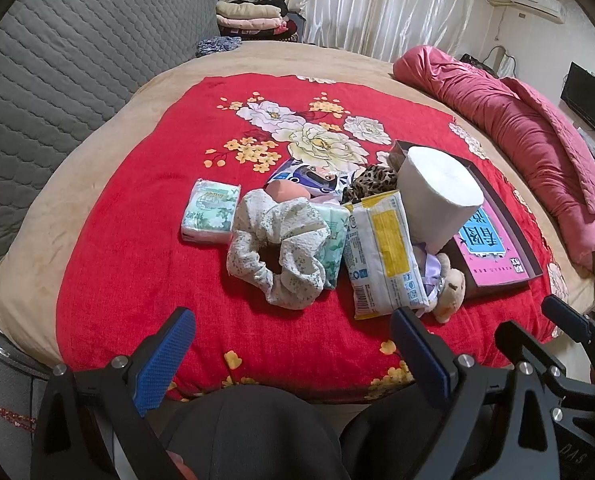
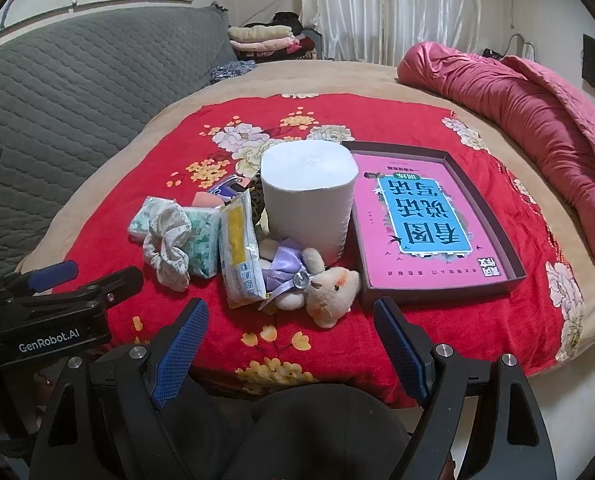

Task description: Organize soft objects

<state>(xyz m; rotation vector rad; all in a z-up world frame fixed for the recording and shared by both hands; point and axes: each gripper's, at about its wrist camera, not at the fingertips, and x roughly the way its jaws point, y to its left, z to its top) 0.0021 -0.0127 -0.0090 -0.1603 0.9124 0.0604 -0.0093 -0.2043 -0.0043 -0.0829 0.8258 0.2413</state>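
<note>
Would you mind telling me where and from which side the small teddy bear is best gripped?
Probably by its round head. The teddy bear lies on its side at the pile's near edge, head toward the right tool, which is open. Come in low from the front; its lilac-dressed body is tucked under the yellow-and-white packet beside the toilet roll.

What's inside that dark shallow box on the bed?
The dark box holds a pink book with a blue title panel, lying flat and filling nearly the whole floor. Anything beneath the book is covered, so that cannot be seen.
</note>
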